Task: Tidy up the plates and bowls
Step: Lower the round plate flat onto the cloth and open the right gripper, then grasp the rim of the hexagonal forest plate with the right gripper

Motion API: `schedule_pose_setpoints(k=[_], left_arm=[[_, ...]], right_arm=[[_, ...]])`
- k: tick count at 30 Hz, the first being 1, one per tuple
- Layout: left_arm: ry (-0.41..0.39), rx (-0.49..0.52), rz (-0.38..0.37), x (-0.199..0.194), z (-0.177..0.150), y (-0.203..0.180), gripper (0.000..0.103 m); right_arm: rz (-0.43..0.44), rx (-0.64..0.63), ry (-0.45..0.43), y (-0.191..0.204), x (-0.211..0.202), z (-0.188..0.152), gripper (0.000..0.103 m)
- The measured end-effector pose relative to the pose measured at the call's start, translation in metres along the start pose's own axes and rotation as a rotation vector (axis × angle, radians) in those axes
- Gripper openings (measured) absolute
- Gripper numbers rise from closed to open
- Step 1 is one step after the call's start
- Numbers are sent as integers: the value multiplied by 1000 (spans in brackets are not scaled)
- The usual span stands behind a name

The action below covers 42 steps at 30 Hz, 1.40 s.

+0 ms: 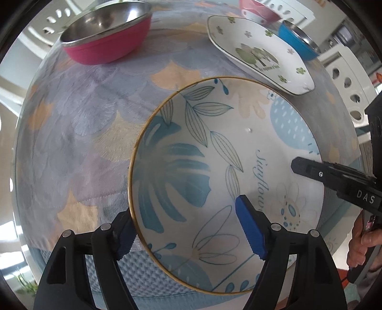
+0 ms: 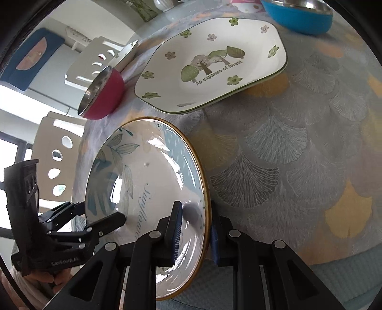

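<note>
The round blue-leaf plate [image 1: 229,181] with the gold rim is sitting near the front edge of the surface [image 1: 78,124], on a pale cloth patterned with fan-shaped leaves. The right tongs [image 2: 194,232] are pinching that plate's rim, one blue pad inside the dish and the other outside it; only the right wrist view is showing this grip plainly. From the left wrist view, the right tongs [image 1: 294,164] are appearing as a single black finger reaching in over the plate's far side, with a person's hand [image 1: 360,243] behind it.

The left tongs [image 1: 183,229] are standing spread, straddling the plate's rim: one blue pad is hovering over the inside of the plate, the other is outside the rim over the cloth, and neither is pressing on it. The right wrist view is showing those left tongs [image 2: 102,218] from the side, open.

Beyond the round plate, the squarish tree-print plate [image 2: 214,66] is lying flat; its lettering is readable only in the right wrist view. A pink steel-lined bowl [image 1: 107,35] is sitting farther back, well apart from a blue steel-lined bowl [image 2: 298,14]
</note>
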<state>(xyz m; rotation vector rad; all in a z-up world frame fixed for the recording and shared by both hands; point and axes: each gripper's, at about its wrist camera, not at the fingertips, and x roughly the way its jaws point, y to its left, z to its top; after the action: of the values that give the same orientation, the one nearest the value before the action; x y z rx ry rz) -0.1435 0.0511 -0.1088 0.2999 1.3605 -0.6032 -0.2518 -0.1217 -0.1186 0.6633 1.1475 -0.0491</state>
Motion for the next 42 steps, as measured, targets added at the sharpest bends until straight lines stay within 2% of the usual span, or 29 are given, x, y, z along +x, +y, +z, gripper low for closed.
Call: schedule_pose_setpoints(k=[4,9,13,16,18,22,24,25,27,29,31,36,42], left_arm=[[7,36,1,2,-3,-7,85],[14,56,8,9,-3,-19,93],[25,27,17,13,1,-22,97],[48,-15,27,17,9,-23,100],[63,-35,35,21,14,-25,103],[74,-93,44,28,26,-25,103],[86,-102,49,29,30,-26,103],[94,-95,54,29,32,-26,103],[107,-84,76,28,34,-24,102],[110,-79,102,23,36,-23,97],[101,-103,117,17,42,-16,97],[72,-160,99,-9,62,0,97],[3,-131,69,-39,106,2,97]], right_arm=[[15,50,-43,-5,-1,-5,19],[56,92,-46,-11,-1,-4,20],[85,92,-19,-14,-2,-1,20],[89,80,42,-12,0,7,24],[92,61,91,-7,3,13,33],[80,-34,198,5,9,23,46],[103,-69,255,13,13,26,70],[107,-82,278,16,15,26,75],[89,-98,329,21,18,29,76],[78,-104,375,20,21,31,76],[52,-133,404,19,17,34,76],[17,-181,386,9,-7,48,76],[-32,-222,270,1,-56,92,76]])
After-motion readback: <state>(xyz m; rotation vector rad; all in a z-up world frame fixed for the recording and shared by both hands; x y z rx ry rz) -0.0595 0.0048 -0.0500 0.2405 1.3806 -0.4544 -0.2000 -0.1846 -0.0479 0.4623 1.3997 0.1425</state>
